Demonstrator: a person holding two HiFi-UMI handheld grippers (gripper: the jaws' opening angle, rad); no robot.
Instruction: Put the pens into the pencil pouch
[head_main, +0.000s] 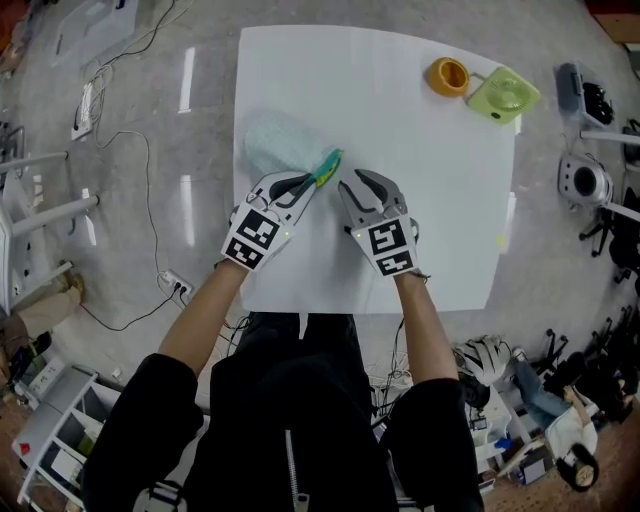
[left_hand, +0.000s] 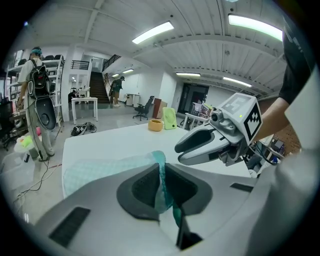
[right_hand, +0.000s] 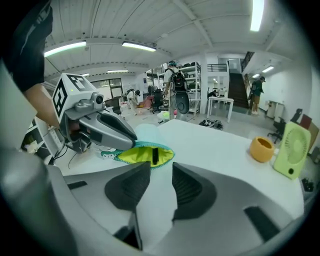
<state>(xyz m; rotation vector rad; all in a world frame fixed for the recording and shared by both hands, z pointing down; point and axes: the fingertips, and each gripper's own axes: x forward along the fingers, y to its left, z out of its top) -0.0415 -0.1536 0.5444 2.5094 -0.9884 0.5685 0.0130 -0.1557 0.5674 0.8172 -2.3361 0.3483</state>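
Observation:
A pale mint pencil pouch lies on the white table, with its teal-edged mouth turned toward me. My left gripper is shut on the teal rim of the pouch and holds the mouth open. In the right gripper view the mouth gapes with a yellow-green lining, and the dark end of a pen shows inside. My right gripper hovers just short of the mouth, open, with nothing between its fingers.
An orange cup and a light green desk fan stand at the table's far right corner. Cables, shelving and gear lie on the floor around the table. People stand far off in the room.

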